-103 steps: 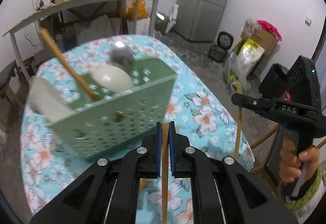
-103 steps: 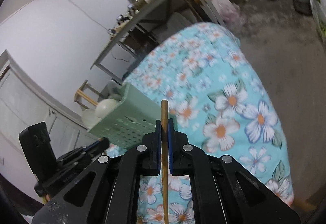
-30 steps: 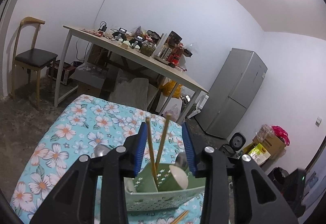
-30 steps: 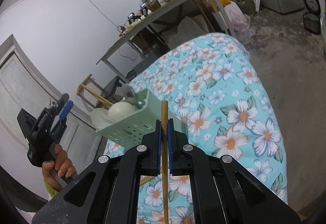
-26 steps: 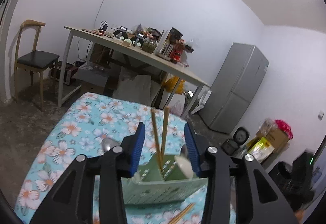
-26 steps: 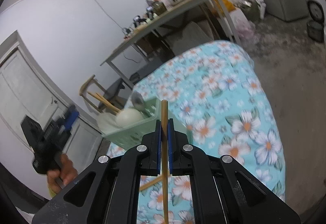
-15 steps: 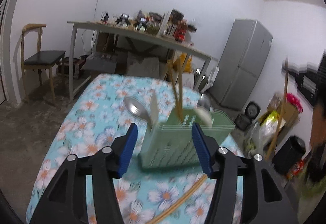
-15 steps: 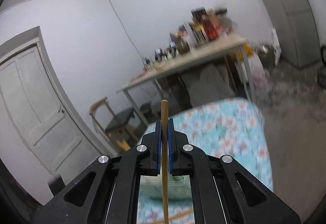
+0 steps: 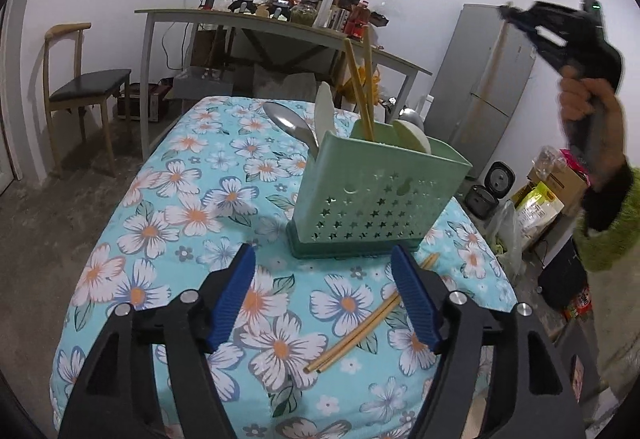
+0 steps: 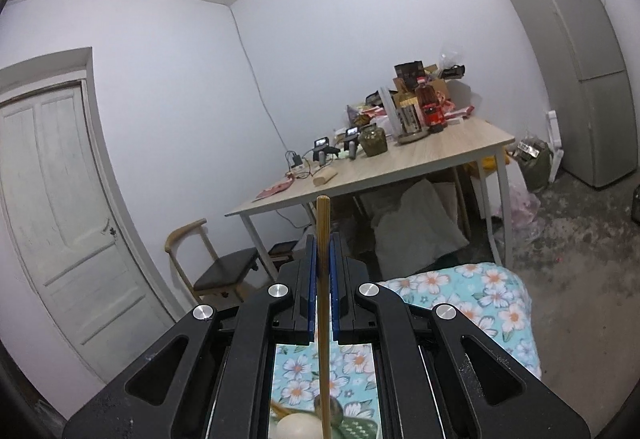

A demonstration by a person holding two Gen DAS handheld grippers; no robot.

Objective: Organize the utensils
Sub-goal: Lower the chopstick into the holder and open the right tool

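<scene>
While the left tool [image 9: 323, 297] gapes empty, the right tool [image 10: 322, 271] pinches a chopstick [image 10: 323, 303].

Left gripper [image 9: 323, 295]: black angular arms, ribbed blue pads, silver screw heads at the pivots. Right gripper [image 10: 323, 293] matches, its black casing dusty at seven o'clock. The hand [image 9: 588, 101] at two o'clock wears a fuzzy green sleeve [image 9: 612, 223] with dark cuff

I see a cluttered long wooden desk [image 10: 420, 155] by the white wall, a wooden chair with dark seat [image 9: 86, 83], a grey refrigerator [image 10: 580, 71], a white panelled door [image 10: 52, 199].
</scene>
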